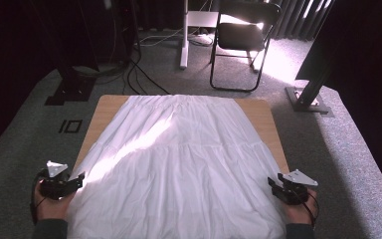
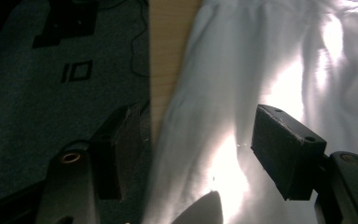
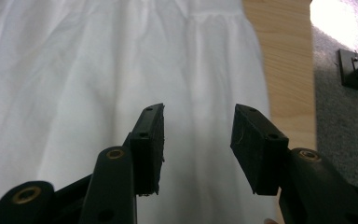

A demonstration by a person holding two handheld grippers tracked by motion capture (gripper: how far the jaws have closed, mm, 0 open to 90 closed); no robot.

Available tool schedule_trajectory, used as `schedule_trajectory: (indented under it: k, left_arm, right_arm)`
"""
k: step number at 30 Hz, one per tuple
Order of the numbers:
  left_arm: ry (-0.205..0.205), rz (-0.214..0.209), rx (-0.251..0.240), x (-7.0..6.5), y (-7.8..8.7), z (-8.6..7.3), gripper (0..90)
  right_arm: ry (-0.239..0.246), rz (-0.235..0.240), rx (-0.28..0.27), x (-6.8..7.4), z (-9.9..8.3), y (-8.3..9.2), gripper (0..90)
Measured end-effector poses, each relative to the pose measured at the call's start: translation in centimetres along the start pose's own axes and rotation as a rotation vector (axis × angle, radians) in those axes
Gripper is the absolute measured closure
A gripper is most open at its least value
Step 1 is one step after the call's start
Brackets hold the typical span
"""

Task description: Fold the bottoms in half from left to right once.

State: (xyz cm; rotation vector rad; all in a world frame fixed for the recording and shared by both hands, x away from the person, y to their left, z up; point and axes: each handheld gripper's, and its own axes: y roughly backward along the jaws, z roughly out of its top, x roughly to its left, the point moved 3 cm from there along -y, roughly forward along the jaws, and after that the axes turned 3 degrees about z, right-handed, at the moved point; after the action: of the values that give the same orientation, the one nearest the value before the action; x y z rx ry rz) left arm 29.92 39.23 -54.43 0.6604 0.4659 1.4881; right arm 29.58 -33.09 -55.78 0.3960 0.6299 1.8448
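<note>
On the wooden worktop a white skirt is spread flat, its gathered waistband toward the far edge and its wide hem hanging over the near edge, so that most of the wood is covered. It appears to have been laid out smooth for folding (a judgement from how it lies). At each near corner of the cloth a gripper is held by a hand: the left gripper just beside the skirt's left edge, the right gripper at its right edge. Both sets of jaws stand partly apart with nothing pinched between them. In the left gripper view the left gripper is seen straddling the skirt's side edge, one jaw over grey carpet. In the right gripper view the right gripper is seen over cloth alone. A folding chair stands beyond the worktop in the high view.
</note>
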Motion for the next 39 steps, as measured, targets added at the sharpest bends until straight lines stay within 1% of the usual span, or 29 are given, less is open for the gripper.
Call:
schedule_trajectory:
  k: [1,2,3,4,5,7,8,9,11,13,15,16,17,18,19,20,21,22,24,26,27,30,32,34,36,38,39]
  left_arm:
    - [0.005,-0.004,0.012,0.5,-0.3,-0.4,32.2]
    - [0.005,-0.004,0.012,0.5,-0.3,-0.4,28.9]
    - [-0.006,-0.003,0.029,0.7,-0.6,-0.9,28.9]
    - [-0.006,-0.003,0.029,0.7,-0.6,-0.9,28.0]
    - [-0.017,-0.033,0.053,0.8,-1.4,-2.0,24.1]
    - [-0.015,-0.049,0.06,0.8,-1.7,-2.5,23.7]
    - [0.0,-0.073,0.051,0.8,-1.8,-2.6,23.3]
    - [0.009,-0.083,0.049,0.8,-1.8,-2.6,23.3]
    - [0.005,-0.11,0.054,0.6,-1.8,-2.6,23.4]
    - [0.0,-0.158,0.059,0.2,-1.9,-2.5,25.8]
    - [0.006,-0.158,0.064,0.1,-1.9,-2.5,27.0]
    - [0.02,-0.158,0.065,0.3,-1.9,-2.5,27.8]
    - [0.035,-0.148,0.065,0.5,-1.9,-2.4,31.5]
    - [0.045,-0.133,0.063,0.7,-1.7,-2.4,37.6]
    - [0.046,-0.115,0.065,0.8,-1.6,-2.4,44.0]
    - [0.031,-0.09,0.065,0.9,-1.4,-2.4,51.2]
    - [0.004,-0.078,0.068,0.8,-1.2,-2.3,58.6]
    - [-0.02,-0.089,0.071,0.6,-1.1,-2.3,67.1]
    - [-0.089,-0.066,0.076,-0.1,-1.0,-2.1,78.0]
    - [-0.141,-0.025,0.086,-0.6,-1.1,-1.9,86.2]
    - [-0.141,-0.023,0.087,-0.7,-1.1,-1.8,87.5]
    - [-0.131,-0.017,0.082,-0.5,-1.2,-1.8,88.2]
    - [-0.121,-0.002,0.072,-0.1,-1.0,-1.6,88.3]
    - [-0.112,0.016,0.06,0.4,-0.7,-1.3,88.4]
    - [-0.106,0.037,0.049,0.9,-0.4,-0.9,88.5]
    - [-0.105,0.054,0.045,1.3,-0.3,-0.4,88.5]
    - [-0.111,0.064,0.044,1.5,-0.3,-0.2,88.5]
  right_arm:
    - [-0.015,0.0,0.0,-0.3,-0.2,0.1,52.9]
    - [-0.028,-0.001,-0.001,-0.6,-0.4,0.2,52.8]
    - [-0.028,-0.001,-0.001,-0.6,-0.4,0.2,52.8]
    - [-0.028,-0.001,-0.001,-0.6,-0.4,0.2,52.8]
    - [-0.05,-0.015,0.004,-1.2,-0.7,0.2,52.0]
    - [-0.051,-0.017,0.008,-1.2,-0.7,0.2,51.8]
    - [-0.047,-0.018,0.01,-1.2,-0.7,0.1,51.6]
    - [-0.046,-0.017,0.011,-1.2,-0.7,0.0,51.5]
    - [-0.041,-0.01,0.016,-1.1,-0.7,-0.1,51.1]
    - [-0.04,-0.007,0.019,-1.1,-0.8,-0.3,50.9]
    - [-0.04,-0.005,0.023,-1.1,-0.8,-0.4,50.6]
    - [-0.039,-0.005,0.024,-1.1,-0.8,-0.4,50.4]
    - [-0.041,-0.005,0.025,-1.1,-0.8,-0.4,50.3]
    - [-0.042,-0.005,0.024,-1.2,-0.8,-0.4,50.0]
    - [-0.043,-0.008,0.022,-1.2,-0.8,-0.3,49.8]
    - [-0.045,-0.012,0.02,-1.4,-0.8,-0.3,49.6]
    - [-0.053,-0.016,0.018,-1.5,-0.9,-0.2,49.1]
    - [-0.061,-0.022,0.015,-1.7,-0.9,-0.1,48.1]
    - [-0.079,-0.043,0.015,-2.1,-0.9,-0.1,44.6]
    - [-0.087,-0.049,0.02,-2.4,-0.9,-0.1,39.1]
    - [-0.093,-0.038,0.027,-2.4,-0.9,-0.2,36.5]
    - [-0.083,-0.049,0.061,-2.4,-1.1,-0.6,33.3]
    - [-0.093,-0.063,0.085,-2.5,-1.4,-1.0,32.5]
    - [-0.116,-0.064,0.075,-2.8,-1.4,-1.0,34.6]
    - [-0.144,-0.045,0.054,-3.2,-1.3,-0.9,35.8]
    - [-0.144,-0.04,0.077,-3.4,-1.4,-1.0,40.1]
    - [-0.129,-0.021,0.093,-3.3,-1.6,-1.2,42.2]
